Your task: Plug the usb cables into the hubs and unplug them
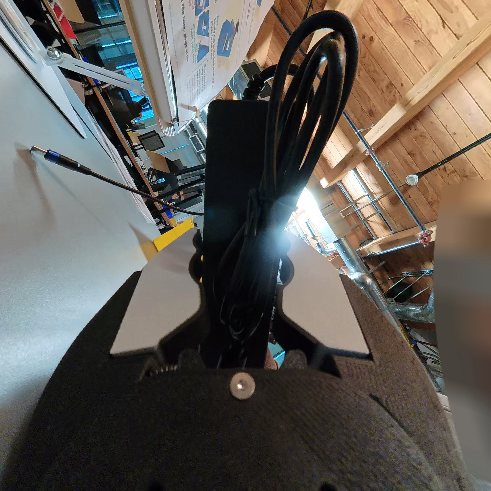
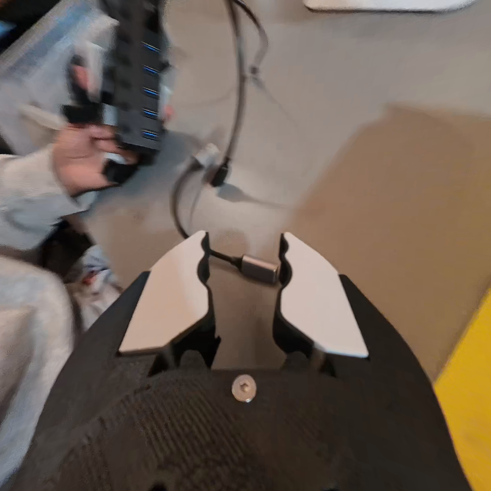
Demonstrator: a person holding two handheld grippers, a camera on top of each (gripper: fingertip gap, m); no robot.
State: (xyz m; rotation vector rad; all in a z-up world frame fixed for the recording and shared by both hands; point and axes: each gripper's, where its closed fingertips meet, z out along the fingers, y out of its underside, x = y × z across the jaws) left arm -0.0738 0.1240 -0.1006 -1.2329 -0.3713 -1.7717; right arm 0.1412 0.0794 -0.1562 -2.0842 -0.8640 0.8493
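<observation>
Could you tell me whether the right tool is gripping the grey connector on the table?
No, the right tool is open, and the grey connector lies on the table between its tips, ungripped.

- The place looks like a workshop or lab in an industrial building.
- The wooden plank ceiling [image 1: 414, 87] has bare beams and metal pipes [image 1: 382, 162].
- A poster [image 1: 212, 45] hangs beside a white lamp arm [image 1: 101, 73].
- Farther off stand work benches [image 1: 159, 162] and yellow bins [image 1: 175, 233].
- A pale desk [image 2: 345, 106] carries cables [image 2: 239, 79].
</observation>
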